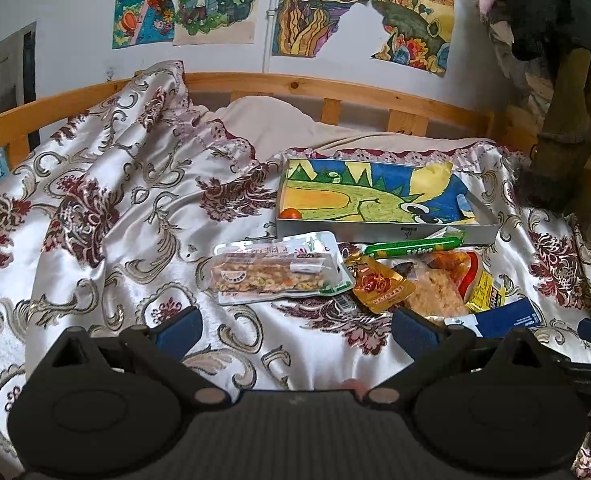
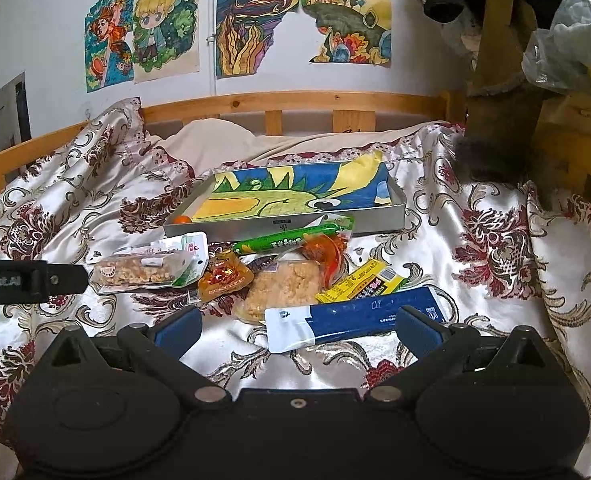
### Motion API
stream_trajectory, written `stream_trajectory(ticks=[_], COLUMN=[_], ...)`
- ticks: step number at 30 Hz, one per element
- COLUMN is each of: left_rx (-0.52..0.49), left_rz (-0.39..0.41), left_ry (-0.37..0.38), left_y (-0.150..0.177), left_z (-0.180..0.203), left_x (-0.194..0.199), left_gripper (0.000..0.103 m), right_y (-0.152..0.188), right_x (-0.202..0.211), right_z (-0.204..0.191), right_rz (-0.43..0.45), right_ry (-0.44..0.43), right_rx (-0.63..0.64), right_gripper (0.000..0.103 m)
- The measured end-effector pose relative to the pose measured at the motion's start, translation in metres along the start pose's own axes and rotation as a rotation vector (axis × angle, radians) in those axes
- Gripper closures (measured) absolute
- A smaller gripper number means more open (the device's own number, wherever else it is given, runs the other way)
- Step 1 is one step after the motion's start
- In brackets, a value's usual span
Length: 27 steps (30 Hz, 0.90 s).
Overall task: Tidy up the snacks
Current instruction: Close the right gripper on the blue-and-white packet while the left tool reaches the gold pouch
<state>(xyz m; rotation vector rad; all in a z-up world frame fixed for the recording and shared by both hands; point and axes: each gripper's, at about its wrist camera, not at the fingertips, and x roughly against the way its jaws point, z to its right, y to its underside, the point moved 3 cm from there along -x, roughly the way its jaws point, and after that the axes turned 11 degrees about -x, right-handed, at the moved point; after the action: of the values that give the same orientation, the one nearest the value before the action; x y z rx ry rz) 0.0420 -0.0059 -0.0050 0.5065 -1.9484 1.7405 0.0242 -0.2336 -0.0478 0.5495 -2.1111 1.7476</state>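
**Bed and what lies on it**

The bed [image 2: 475,216] wears a shiny floral quilt [image 1: 107,216]. Ahead of the right tool lies a shallow box [image 2: 295,222]. Nearer it, snack packets spread out: nut bar [image 2: 143,270], green sausage [image 2: 283,242], amber pouch [image 2: 223,280], rice cake [image 2: 283,284], yellow packet [image 2: 359,282], and the blue packet [image 2: 359,316] nearest.

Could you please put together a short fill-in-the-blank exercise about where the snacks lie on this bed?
1. The shallow box is lined with a drawing and holds one small ____ item in its corner.
2. The green sausage stick lies just in front of the ____.
3. The blue and white packet lies between the open fingers of the ____ gripper.
4. The left gripper is ____ and holds nothing.

Missing words: orange; box; right; open
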Motion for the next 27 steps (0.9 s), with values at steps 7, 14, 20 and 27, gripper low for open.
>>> stream_trajectory(ticks=[7, 14, 20, 27], left_rx=[-0.059, -0.12, -0.053, -0.076], left_rz=[-0.002, -0.011, -0.074, -0.119], left_ry=[0.02, 0.065, 0.154, 0.222], left_y=[-0.019, -0.025, -0.023, -0.028], left_z=[0.01, 0.019, 0.019, 0.028], left_x=[-0.02, -0.052, -0.083, -0.114], left_gripper=[0.0, 0.0, 0.0, 0.0], right_y=[-0.03, -0.034, -0.024, -0.018], right_x=[-0.002, -0.018, -0.028, -0.047], right_z=[-0.003, 0.018, 0.02, 0.025], right_rz=[0.013, -0.012, -0.072, -0.15], right_ry=[-0.118, -0.146, -0.13, -0.146], right_rx=[0.167, 0.153, 0.13, 0.075], right_gripper=[0.001, 0.001, 0.001, 0.007])
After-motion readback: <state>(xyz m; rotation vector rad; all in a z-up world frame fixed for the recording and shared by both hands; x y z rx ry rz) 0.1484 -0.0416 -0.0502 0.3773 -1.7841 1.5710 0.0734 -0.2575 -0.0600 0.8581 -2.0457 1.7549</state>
